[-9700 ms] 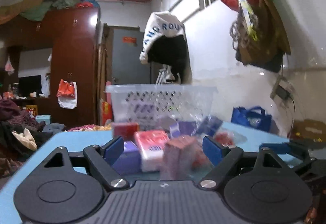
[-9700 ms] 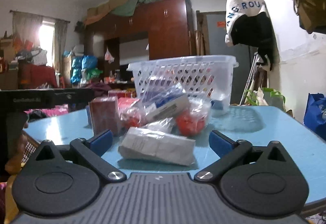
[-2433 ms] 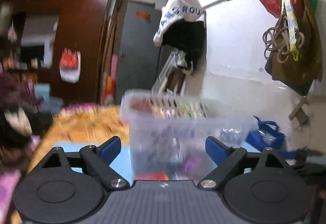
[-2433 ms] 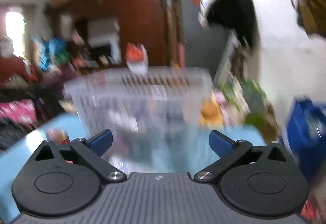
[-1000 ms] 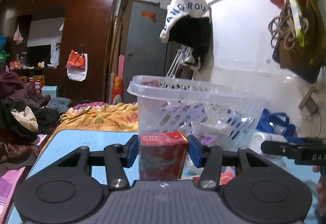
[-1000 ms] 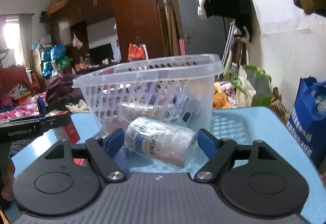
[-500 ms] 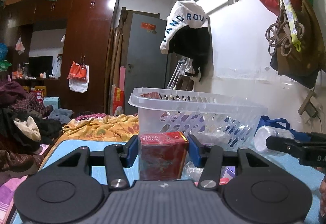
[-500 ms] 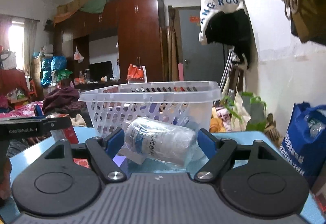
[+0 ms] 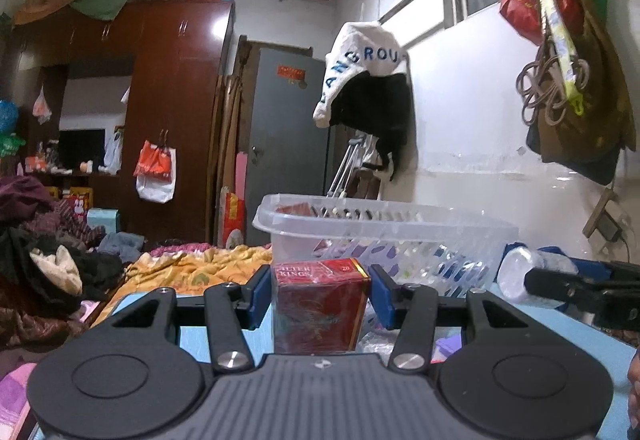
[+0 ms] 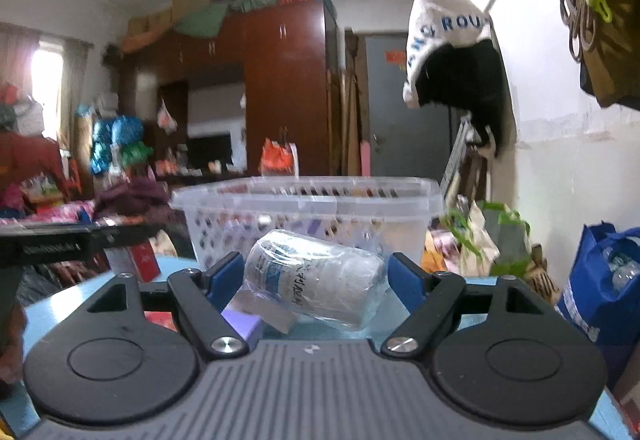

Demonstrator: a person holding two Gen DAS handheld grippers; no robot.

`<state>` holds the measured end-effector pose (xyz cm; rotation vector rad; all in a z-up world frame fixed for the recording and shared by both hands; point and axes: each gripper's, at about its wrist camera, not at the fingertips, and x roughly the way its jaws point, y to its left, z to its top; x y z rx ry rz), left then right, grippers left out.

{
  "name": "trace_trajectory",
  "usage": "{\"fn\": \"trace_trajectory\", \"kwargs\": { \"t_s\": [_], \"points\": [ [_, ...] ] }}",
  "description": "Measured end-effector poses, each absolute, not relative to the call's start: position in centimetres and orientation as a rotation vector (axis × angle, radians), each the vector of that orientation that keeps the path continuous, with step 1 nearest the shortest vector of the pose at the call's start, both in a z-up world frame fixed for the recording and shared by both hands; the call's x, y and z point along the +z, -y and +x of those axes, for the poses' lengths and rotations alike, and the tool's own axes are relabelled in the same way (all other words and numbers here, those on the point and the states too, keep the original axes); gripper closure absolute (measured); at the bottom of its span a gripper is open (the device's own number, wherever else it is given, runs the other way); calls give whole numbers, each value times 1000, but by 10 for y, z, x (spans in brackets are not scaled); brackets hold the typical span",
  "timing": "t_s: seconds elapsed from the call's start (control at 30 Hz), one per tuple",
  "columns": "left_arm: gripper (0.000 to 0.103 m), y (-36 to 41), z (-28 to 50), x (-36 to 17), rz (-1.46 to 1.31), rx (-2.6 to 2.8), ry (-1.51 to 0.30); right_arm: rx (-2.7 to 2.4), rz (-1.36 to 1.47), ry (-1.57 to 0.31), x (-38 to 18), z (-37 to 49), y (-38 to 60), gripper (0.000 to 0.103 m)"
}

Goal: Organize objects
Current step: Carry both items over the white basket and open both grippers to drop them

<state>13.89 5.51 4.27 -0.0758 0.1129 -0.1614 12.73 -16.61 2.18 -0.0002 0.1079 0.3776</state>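
My left gripper (image 9: 320, 294) is shut on a red cigarette box (image 9: 320, 304) and holds it upright in front of the clear perforated basket (image 9: 384, 236). My right gripper (image 10: 316, 280) is shut on a clear wrapped bottle with blue print (image 10: 316, 286), lying sideways between the pads, just before the same basket (image 10: 312, 215). The basket holds several small packets. The right gripper and its bottle (image 9: 532, 272) show at the right of the left wrist view. The left gripper (image 10: 80, 240) shows at the left of the right wrist view.
The basket stands on a light blue table (image 10: 60, 304). A purple box (image 10: 244, 320) and other small packets lie on the table under the grippers. A blue bag (image 10: 600, 288) stands off the table's right side. A white wall (image 9: 472, 143) runs along the right.
Both grippers have lifted a little with their objects, and the basket sits lower in both views. Nothing was let go.
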Motion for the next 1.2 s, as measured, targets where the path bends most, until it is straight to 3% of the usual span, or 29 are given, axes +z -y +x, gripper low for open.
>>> {"fn": "trace_trajectory", "kwargs": {
  "t_s": [0.33,0.47,0.63,0.7,0.77,0.83,0.97,1.2],
  "points": [
    [48,-38,139,105,-72,-223,-42,440,7,5,63,125,179,22],
    [48,-22,186,145,-96,-247,-84,424,-70,7,89,162,164,22],
    [48,-8,254,153,-164,-235,-220,384,-101,-92,99,222,155,22],
    [40,-4,273,148,-186,-234,-252,372,-114,-100,96,236,152,21],
    [10,-5,284,141,-206,-235,-276,384,-122,-107,93,242,151,16],
    [10,-10,286,134,-233,-235,-296,391,-116,-118,90,239,152,1],
    [10,-21,262,125,-223,-220,-263,413,-72,-102,85,217,166,0],
    [10,-39,175,62,-161,-219,-353,416,10,-349,40,164,185,0]
  ]
}}
